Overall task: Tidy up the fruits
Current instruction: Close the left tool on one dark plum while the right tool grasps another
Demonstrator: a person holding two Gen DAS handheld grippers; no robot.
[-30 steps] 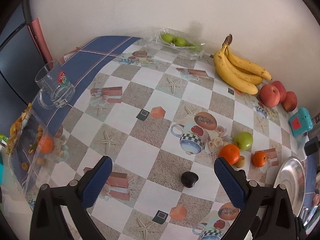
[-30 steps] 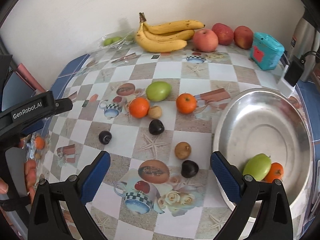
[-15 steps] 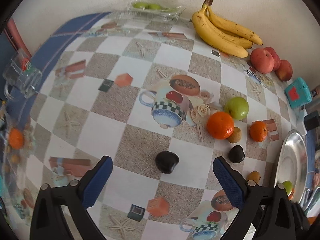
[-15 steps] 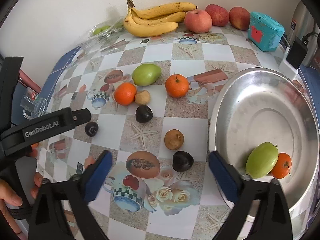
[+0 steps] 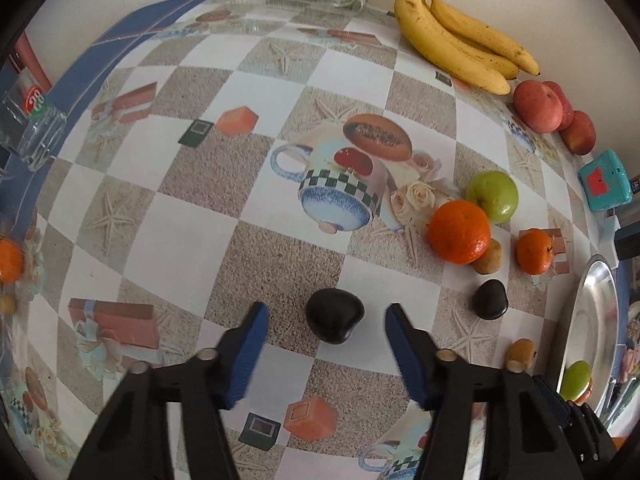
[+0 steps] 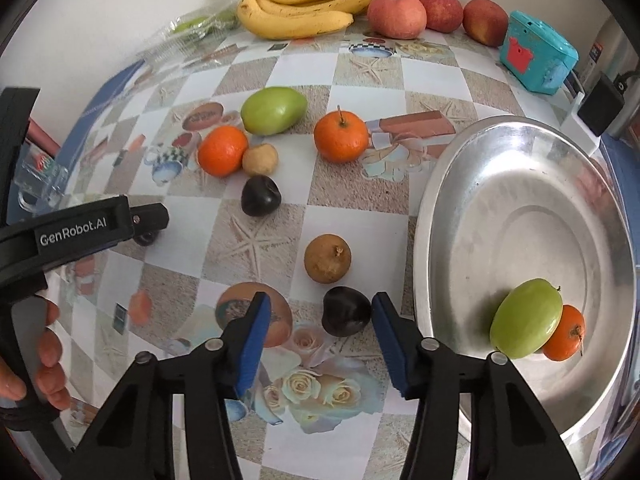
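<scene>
In the left wrist view a dark plum [image 5: 334,315] lies on the patterned tablecloth between the blue pads of my left gripper [image 5: 327,309]. The jaws are closing, with a gap on both sides of the plum. In the right wrist view another dark plum [image 6: 346,311] lies between the pads of my right gripper [image 6: 321,300], whose jaws are also closing. The right pad is almost at the plum and the left pad stands well off it. The steel bowl [image 6: 520,152] at the right holds a green fruit [image 6: 526,322] and an orange [image 6: 564,332].
Loose on the cloth are a brown fruit [image 6: 328,258], a third plum [image 6: 261,195], two oranges [image 6: 222,151] [image 6: 341,135] and a green fruit [image 6: 274,110]. Bananas [image 6: 308,4], apples [image 6: 396,14] and a teal box [image 6: 538,56] line the wall. A glass mug [image 5: 32,128] stands at the left.
Both grippers have sunk toward the table, each over a dark plum. Both pairs of jaws have narrowed from wide open to a little wider than the plums.
</scene>
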